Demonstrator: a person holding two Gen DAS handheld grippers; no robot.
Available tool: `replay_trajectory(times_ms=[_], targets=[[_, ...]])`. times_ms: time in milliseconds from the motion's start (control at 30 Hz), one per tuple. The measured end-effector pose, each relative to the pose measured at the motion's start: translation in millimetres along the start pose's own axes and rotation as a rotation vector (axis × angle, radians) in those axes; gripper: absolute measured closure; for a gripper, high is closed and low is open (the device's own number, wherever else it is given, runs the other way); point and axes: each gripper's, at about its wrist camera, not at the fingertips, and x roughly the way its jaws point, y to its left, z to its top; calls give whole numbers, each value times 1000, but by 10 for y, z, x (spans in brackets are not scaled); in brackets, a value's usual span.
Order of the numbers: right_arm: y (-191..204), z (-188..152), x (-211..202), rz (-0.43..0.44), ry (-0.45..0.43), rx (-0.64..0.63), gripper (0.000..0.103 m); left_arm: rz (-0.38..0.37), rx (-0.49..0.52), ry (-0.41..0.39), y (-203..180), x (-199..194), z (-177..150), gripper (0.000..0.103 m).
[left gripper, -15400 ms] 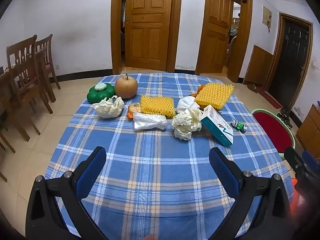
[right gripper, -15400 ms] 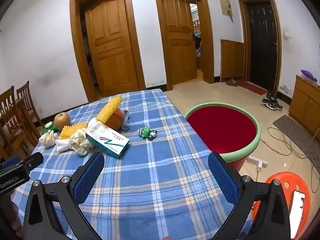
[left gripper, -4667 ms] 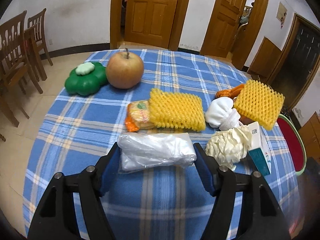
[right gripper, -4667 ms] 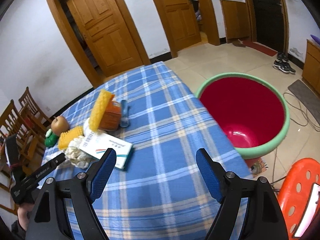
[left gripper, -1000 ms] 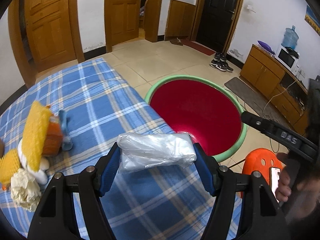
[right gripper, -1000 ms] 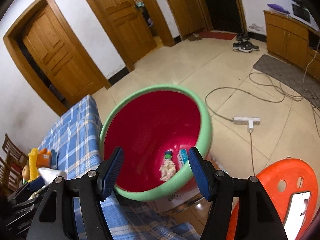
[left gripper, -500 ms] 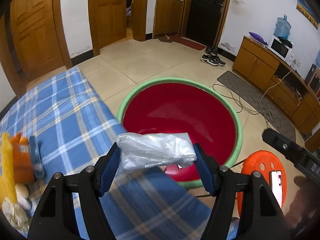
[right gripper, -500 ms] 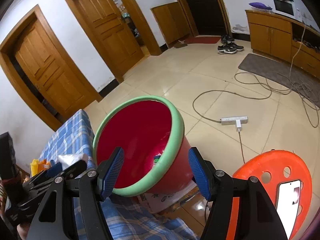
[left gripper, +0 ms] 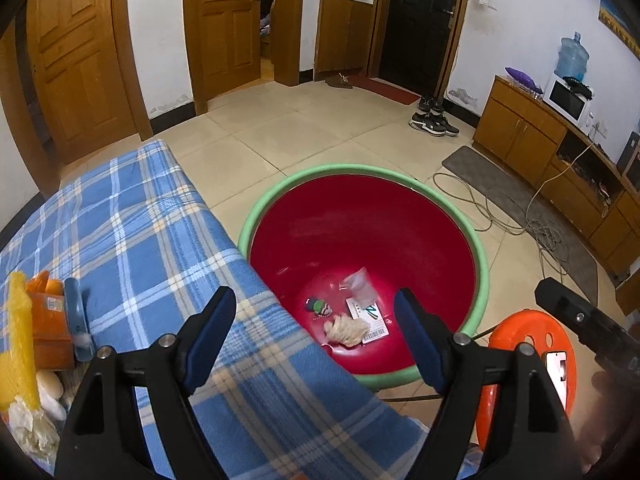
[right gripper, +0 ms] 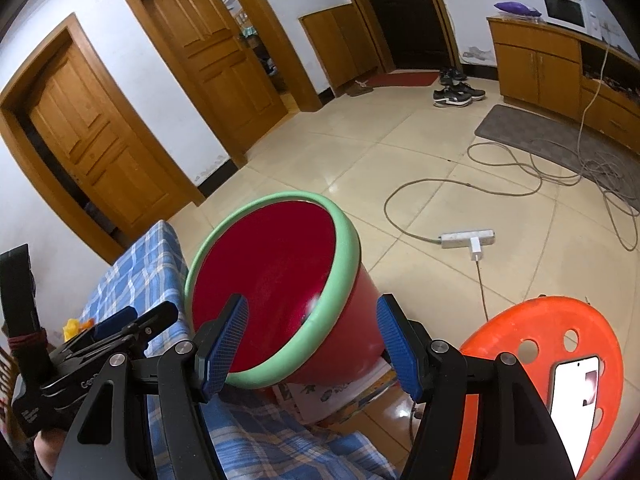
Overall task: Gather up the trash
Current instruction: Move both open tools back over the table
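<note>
- Tabletop (left gripper: 132, 216), one, under a blue plaid cloth: it stands just beside the bin, its edge overlapping the rim in the left wrist view, so a short reach over the edge should be enough to drop a piece in.
- Leftovers at the tabletop's left edge: one yellow foam net (left gripper: 18, 340) standing over one orange pack (left gripper: 46, 324), one blue item (left gripper: 76, 320) beside them, one crumpled white wad (left gripper: 28, 424) nearest the camera. Judged as next in line; which of them count as trash I cannot tell.
- Left gripper (left gripper: 316, 328), one: jaws opening, nothing between them, poised over the tabletop edge above the bin's mouth, a release pose.
- Bin (left gripper: 280, 192), one, red inside with a green rim, on the floor: the collecting point.
- Trash at the bin's bottom, four pieces counted: one small green-and-red item (left gripper: 318, 306), one crumpled beige wad (left gripper: 346, 330), one white box (left gripper: 368, 318) with a barcode, one clear plastic bag (left gripper: 358, 286) partly on the box.
- Right gripper (right gripper: 312, 340), one: jaws apart and empty, held off to the bin's side, apparently waiting.
- Orange stool (right gripper: 560, 332), one, carrying one phone (right gripper: 574, 396).
</note>
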Motion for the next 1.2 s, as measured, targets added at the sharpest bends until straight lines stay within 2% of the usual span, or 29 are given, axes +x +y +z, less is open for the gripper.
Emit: replay_trajectory(times_ms=[500, 833, 1200], targets=[[362, -169, -214, 60, 12, -75, 35, 20, -75, -31, 314, -573, -253, 22], [641, -342, -225, 98, 48, -131, 34, 109, -144, -52, 764, -943, -520, 22], [852, -445, -162, 107, 84, -181, 34, 218, -272, -58, 1438, -1181, -809, 22]])
